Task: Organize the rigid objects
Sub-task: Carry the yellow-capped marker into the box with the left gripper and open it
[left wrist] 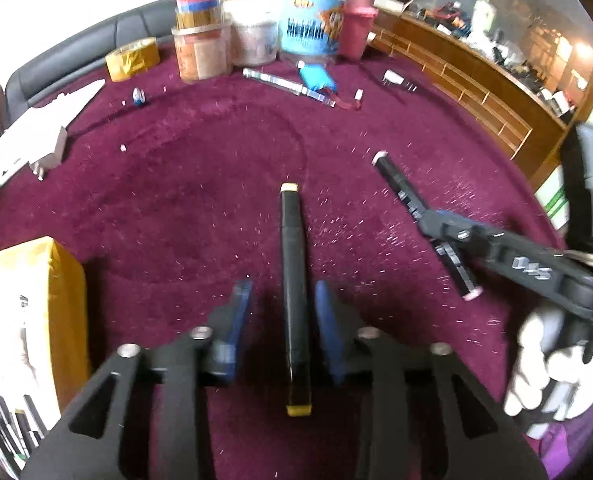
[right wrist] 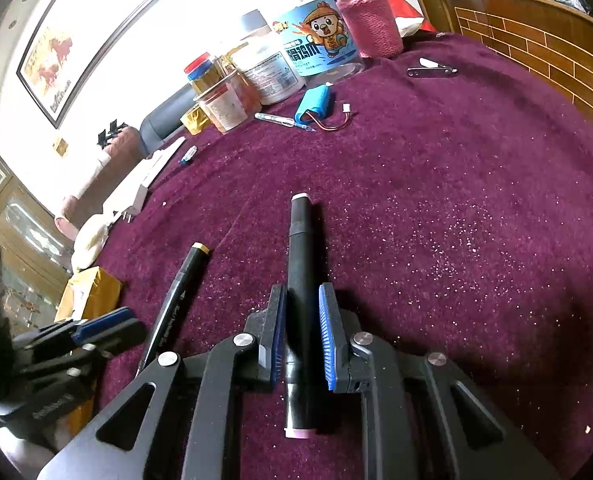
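Our right gripper (right wrist: 300,330) pinched the pink-capped marker (right wrist: 302,280); our left gripper (left wrist: 284,320) stood spread around the yellow-capped marker (left wrist: 292,280), not touching.

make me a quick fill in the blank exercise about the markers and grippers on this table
1. The marker held in the right gripper has ____ end caps.
2. The marker lying between the fingers of the left gripper has ____ end caps.
3. The table is covered with a cloth of ____ colour.
4. The battery pack with red wires is ____.

Missing words: pink; yellow; purple; blue
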A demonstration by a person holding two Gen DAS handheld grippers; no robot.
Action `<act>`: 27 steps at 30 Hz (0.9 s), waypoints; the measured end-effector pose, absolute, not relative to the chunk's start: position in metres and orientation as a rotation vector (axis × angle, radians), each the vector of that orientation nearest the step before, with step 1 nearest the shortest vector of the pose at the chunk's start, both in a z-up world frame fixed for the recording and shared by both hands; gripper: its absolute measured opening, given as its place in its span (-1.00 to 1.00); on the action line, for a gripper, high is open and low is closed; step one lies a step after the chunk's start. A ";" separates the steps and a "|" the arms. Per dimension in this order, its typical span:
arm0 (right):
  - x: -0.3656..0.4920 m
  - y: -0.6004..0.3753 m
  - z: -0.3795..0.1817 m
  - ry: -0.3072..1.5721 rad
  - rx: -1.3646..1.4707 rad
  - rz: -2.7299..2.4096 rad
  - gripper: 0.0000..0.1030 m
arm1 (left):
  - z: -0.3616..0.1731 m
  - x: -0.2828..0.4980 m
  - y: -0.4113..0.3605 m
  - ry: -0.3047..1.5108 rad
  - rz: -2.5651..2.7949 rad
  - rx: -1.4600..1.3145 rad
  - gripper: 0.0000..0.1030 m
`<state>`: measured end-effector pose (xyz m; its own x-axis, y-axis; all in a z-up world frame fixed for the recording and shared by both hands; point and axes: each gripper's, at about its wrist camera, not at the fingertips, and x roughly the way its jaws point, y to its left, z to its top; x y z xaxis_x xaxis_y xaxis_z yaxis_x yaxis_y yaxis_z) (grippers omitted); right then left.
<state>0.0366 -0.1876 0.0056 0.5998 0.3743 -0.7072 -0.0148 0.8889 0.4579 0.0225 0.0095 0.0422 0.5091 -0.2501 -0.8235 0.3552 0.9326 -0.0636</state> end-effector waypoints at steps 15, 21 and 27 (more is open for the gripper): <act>0.037 -0.188 0.006 0.907 0.447 0.239 -0.72 | 0.024 0.022 -0.027 0.917 -0.287 0.263 -0.77; 0.037 -0.189 0.007 0.906 0.455 0.242 -0.72 | 0.041 -0.006 -0.031 0.857 -0.299 0.283 -0.77; 0.037 -0.190 0.007 0.904 0.463 0.244 -0.72 | 0.054 -0.023 -0.029 0.814 -0.295 0.287 -0.77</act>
<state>0.0369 -0.1898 0.0070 0.5996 0.3933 -0.6970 -0.0111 0.8749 0.4841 -0.0233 -0.0286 0.0543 0.6507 -0.1471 -0.7450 0.3647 0.9210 0.1367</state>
